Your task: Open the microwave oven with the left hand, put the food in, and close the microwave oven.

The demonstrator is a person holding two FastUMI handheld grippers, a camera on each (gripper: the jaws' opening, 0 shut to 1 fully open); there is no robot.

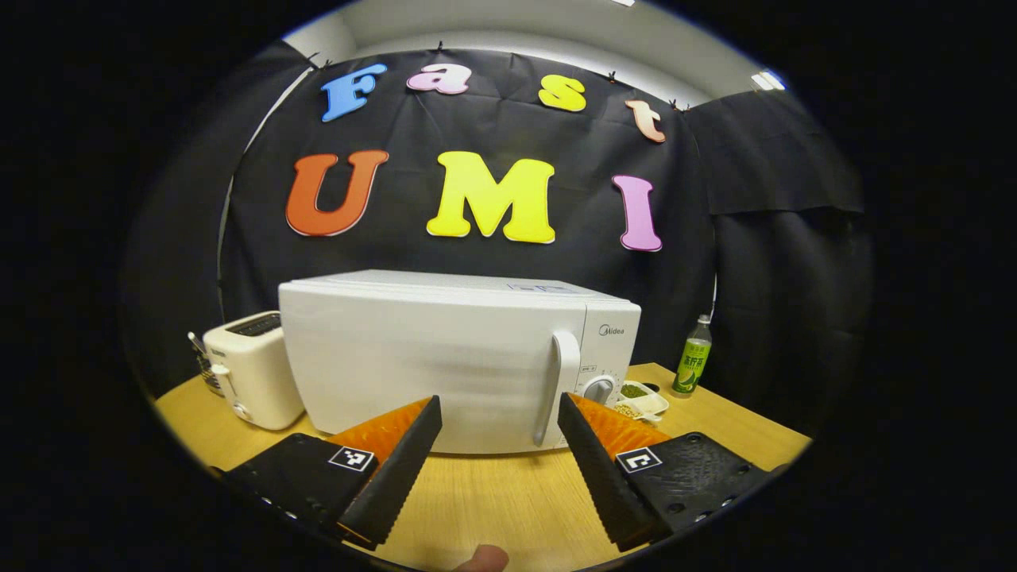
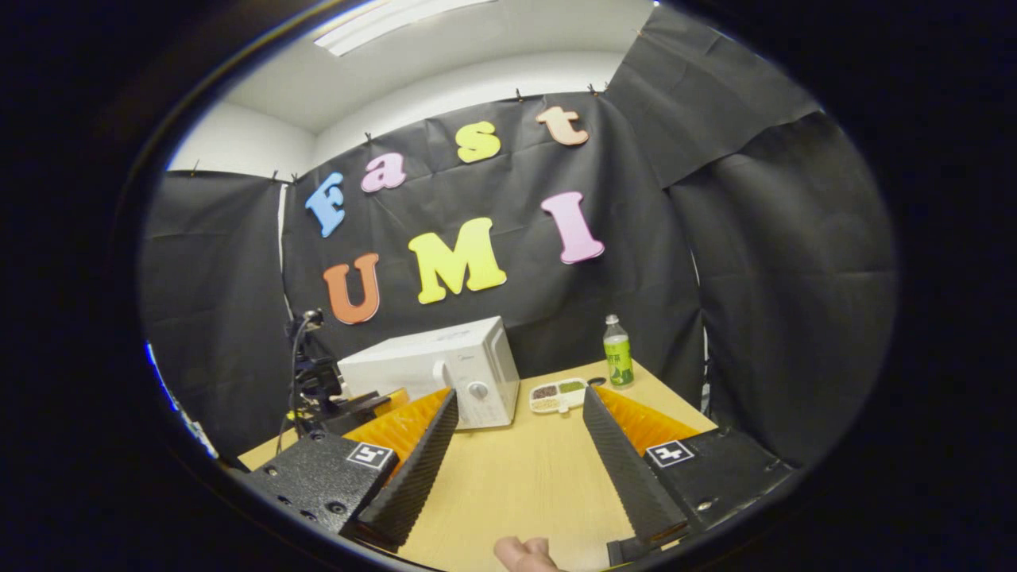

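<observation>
Wooden tabletop, light grain, runs to the black cloth wall at the back.

White microwave oven sits toward the back edge, left of centre in the right gripper view. Door shut, vertical handle on the door's right side, dial knob just right of the handle.

White toaster stands just beside the microwave's left side, near the tabletop's left edge.

Food: a white divided tray with green and brownish fillings, on the tabletop just right of the microwave's front corner, near the back right corner; partly hidden behind the microwave in the left gripper view.

Green-labelled bottle upright at the back right corner, just behind and right of the tray, not touching it.

Left gripper: fingers spread wide, nothing between them, aimed at the microwave door near the handle, apart from it.

Right gripper: fingers spread wide, empty, over the near part of the tabletop, well back from the tray.

Fingertip shows at the bottom edge of the right gripper view.
</observation>
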